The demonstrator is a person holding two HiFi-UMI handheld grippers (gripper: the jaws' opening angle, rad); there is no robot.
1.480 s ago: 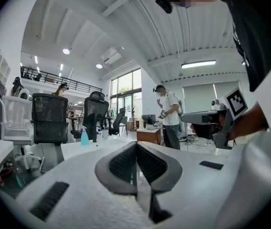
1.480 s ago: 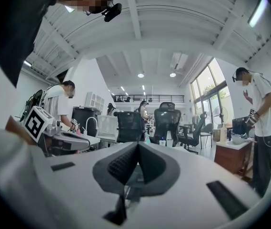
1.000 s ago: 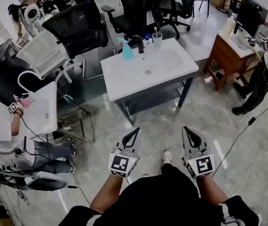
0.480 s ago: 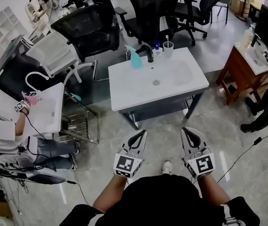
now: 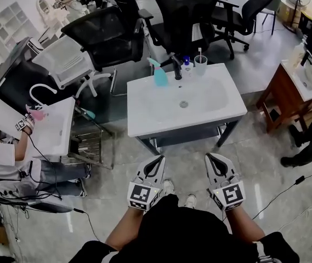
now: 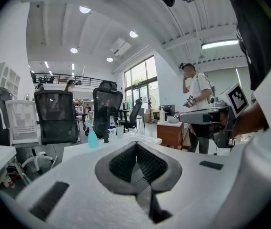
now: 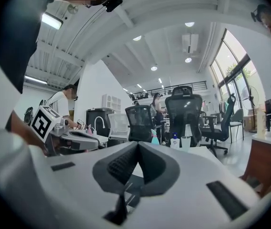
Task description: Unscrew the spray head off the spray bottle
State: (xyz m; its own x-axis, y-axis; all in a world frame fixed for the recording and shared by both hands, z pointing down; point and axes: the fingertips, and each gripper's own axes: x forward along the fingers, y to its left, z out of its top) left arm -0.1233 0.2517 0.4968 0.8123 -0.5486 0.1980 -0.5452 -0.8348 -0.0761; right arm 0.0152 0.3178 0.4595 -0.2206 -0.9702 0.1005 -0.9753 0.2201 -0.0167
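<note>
1. Grey polished floor tiles [image 5: 287,147] of a wide, office-like room lie under the person, whose shoes [image 5: 191,200] show between the two forearms.
2. Nearest the body, the left gripper [image 5: 158,159] is held low and points forward. Its dark pads are pressed together at the tip with nothing between them.
3. Beside it, and apart from it, the right gripper [image 5: 211,156] is likewise closed and empty.
4. Both point toward a white washbasin stand [image 5: 145,116] just ahead, and neither touches it.
5. At the basin's far edge the teal spray bottle [image 5: 160,78] stands upright with its spray head [image 5: 152,62] on top. It is just left of a black tap [image 5: 176,69] and well apart from both grippers.
6. Right of the tap stand a small blue-capped bottle [image 5: 187,64] and a clear cup [image 5: 200,64].
7. Beyond the basin are black office chairs [image 5: 109,34].
8. At the left, a seated person [image 5: 7,163] works at a second white basin [image 5: 54,130].
9. At the right stands a wooden table [image 5: 279,86].
</note>
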